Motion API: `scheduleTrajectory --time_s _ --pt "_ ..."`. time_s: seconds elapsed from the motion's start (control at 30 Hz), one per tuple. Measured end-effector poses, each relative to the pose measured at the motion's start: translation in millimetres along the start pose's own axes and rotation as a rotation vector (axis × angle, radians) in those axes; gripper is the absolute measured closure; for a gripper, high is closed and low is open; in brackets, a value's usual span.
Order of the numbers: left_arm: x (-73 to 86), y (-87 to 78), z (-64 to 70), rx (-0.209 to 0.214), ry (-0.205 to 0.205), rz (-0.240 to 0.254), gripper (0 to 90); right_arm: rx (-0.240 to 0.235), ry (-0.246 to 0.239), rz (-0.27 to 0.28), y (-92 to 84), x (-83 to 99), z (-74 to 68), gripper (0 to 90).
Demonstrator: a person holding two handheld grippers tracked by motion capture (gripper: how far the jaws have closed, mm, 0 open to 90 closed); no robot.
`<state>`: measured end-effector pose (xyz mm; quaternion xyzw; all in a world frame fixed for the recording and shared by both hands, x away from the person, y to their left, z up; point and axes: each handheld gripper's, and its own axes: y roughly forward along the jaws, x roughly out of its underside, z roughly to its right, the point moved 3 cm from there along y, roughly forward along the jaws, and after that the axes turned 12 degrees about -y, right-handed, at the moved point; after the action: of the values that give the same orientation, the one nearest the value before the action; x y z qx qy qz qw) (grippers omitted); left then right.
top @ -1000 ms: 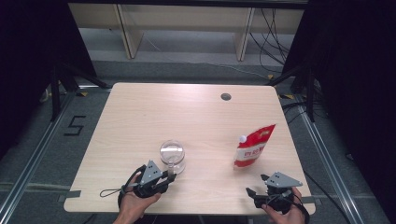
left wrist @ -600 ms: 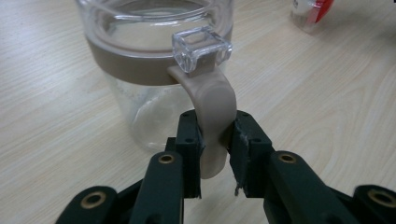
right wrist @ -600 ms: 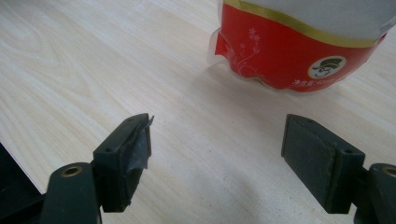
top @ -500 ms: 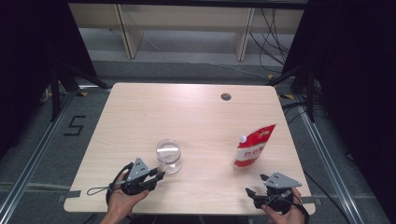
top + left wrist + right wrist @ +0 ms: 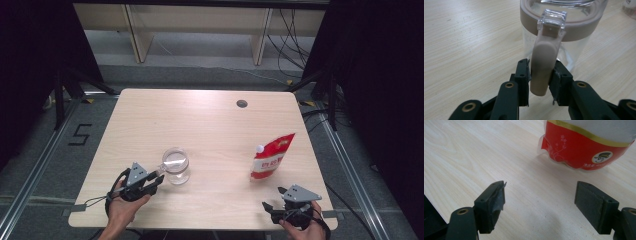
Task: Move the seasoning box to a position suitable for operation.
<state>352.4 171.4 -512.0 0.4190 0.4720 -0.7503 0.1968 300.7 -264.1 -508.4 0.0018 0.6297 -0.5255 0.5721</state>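
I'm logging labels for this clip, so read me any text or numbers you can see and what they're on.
"5": black mark on the floor left of the table.
Pouch: white label print and small text beside its round logo, too blurred to read.
Jar: no text.

Right gripper point(image 5: 540, 202): your two black jaws rise from bottom edge, spread wide, nothing between them; bare table point(image 5: 469, 152) shows through gap. Left pad's covering frayed at its upper corner. Red pouch point(image 5: 584, 147), gold band, small round logo, stands on table beyond your jaws, nearer right jaw, well apart from both. You see its base crinkled against wood.
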Motion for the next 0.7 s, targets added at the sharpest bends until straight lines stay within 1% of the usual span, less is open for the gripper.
scheduleTrajectory --time_s 0.03,0.07,0.1,0.13,0.17,0.2,0.23,0.27,0.3,0.33,0.37,0.4,0.43,0.47,0.5,0.53,0.57,0.6,0.63,0.67,0.7 --pt "-0.1 1.9 0.5 0.006 0.000 -0.001 69.3 0.001 -0.008 0.000 0.3 0.2 0.5 25.4" --pt "-0.1 1.9 0.5 0.006 0.000 -0.001 71.5 0.001 -0.008 0.000 0.3 0.2 0.5 25.4" --pt "-0.5 2.3 0.2 -0.004 0.005 0.000 72.3 0.003 -0.010 0.000 0.4 0.2 0.5 25.4" --pt "-0.5 2.3 0.2 -0.004 0.005 0.000 72.6 0.003 -0.010 0.000 0.4 0.2 0.5 25.4" --pt "-1.4 1.9 -2.2 -0.008 0.022 -0.009 72.8 0.001 -0.011 0.001 0.9 0.3 0.3 25.4" --pt "-1.4 1.9 -2.2 -0.008 0.022 -0.009 73.0 0.001 -0.011 0.001 0.9 0.3 0.3 25.4" --pt "-1.7 2.1 -3.8 -0.006 0.037 -0.011 73.2 -0.008 -0.004 -0.006 0.9 0.3 -0.7 25.4" --pt "-1.7 2.1 -3.8 -0.006 0.037 -0.011 73.3 -0.008 -0.004 -0.006 0.9 0.3 -0.7 25.4" --pt "-2.7 4.3 -3.6 0.010 0.038 0.008 73.4 -0.015 -0.008 -0.009 1.1 0.3 -0.7 25.4" --pt "-2.7 4.3 -3.6 0.010 0.038 0.008 73.5 -0.015 -0.008 -0.009 1.1 0.3 -0.7 25.4" --pt "-3.9 5.7 -5.2 0.026 0.068 0.014 73.6 -0.014 -0.009 -0.008 1.2 0.3 -0.8 25.4" --pt "-3.9 5.7 -5.2 0.026 0.068 0.014 73.6 -0.014 -0.009 -0.008 1.2 0.3 -0.8 25.4" --pt "-3.8 6.6 -4.9 0.048 0.077 0.010 73.5 -0.016 -0.010 -0.010 1.2 0.4 -0.7 25.4" --pt "-3.8 6.6 -4.9 0.048 0.077 0.010 73.6 -0.016 -0.010 -0.010 1.2 0.4 -0.7 25.4" --pt "-3.5 7.0 -3.0 0.066 0.093 -0.007 73.6 -0.012 -0.007 -0.007 1.5 0.5 -0.7 25.4" --pt "-3.5 7.0 -3.0 0.066 0.093 -0.007 73.6 -0.012 -0.007 -0.007 1.5 0.5 -0.7 25.4" --pt "-3.3 8.9 2.4 0.105 0.111 -0.001 73.6 -0.018 -0.018 -0.004 2.0 0.5 -0.2 25.4" --pt "-3.3 8.9 2.4 0.105 0.111 -0.001 73.6 -0.018 -0.018 -0.004 2.0 0.5 -0.2 25.4" --pt "-3.2 9.7 5.3 0.124 0.127 -0.005 73.6 -0.010 -0.006 -0.009 1.5 0.7 -0.5 25.4" --pt "-2.8 10.7 8.5 0.144 0.135 -0.008 73.6 -0.010 -0.006 -0.009 1.5 0.8 -0.4 25.4" --pt "-2.5 11.2 11.4 0.153 0.149 -0.011 73.7 -0.011 -0.007 -0.006 1.6 0.8 -0.3 25.4"
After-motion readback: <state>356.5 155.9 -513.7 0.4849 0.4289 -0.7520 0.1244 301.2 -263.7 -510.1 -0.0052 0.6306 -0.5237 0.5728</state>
